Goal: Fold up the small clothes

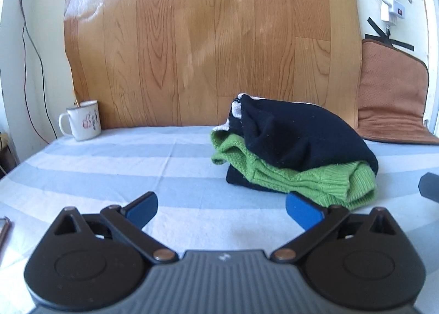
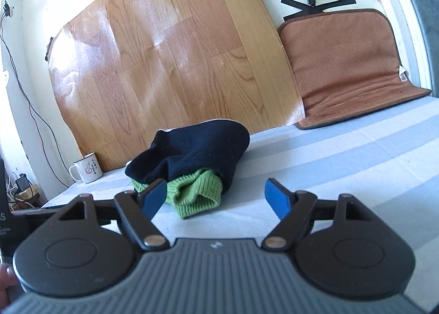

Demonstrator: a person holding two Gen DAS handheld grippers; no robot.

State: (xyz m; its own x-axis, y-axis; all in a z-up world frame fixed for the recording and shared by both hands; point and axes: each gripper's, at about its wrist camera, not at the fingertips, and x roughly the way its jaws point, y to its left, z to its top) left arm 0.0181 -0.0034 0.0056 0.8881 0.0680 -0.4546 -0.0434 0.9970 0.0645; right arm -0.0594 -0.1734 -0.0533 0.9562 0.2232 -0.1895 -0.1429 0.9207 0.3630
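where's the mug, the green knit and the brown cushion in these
mug (image 1: 85, 121), left wrist view, on its white side wall
green knit (image 2: 198, 193), right wrist view, on the ribbed folded end
brown cushion (image 2: 340, 67), right wrist view, on the upright back panel

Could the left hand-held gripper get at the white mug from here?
Probably yes: the left hand-held gripper is open and empty, and only bare striped sheet lies between it and the white mug.

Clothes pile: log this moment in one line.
left gripper open, empty | right gripper open, empty | clothes pile folded on striped sheet | untouched
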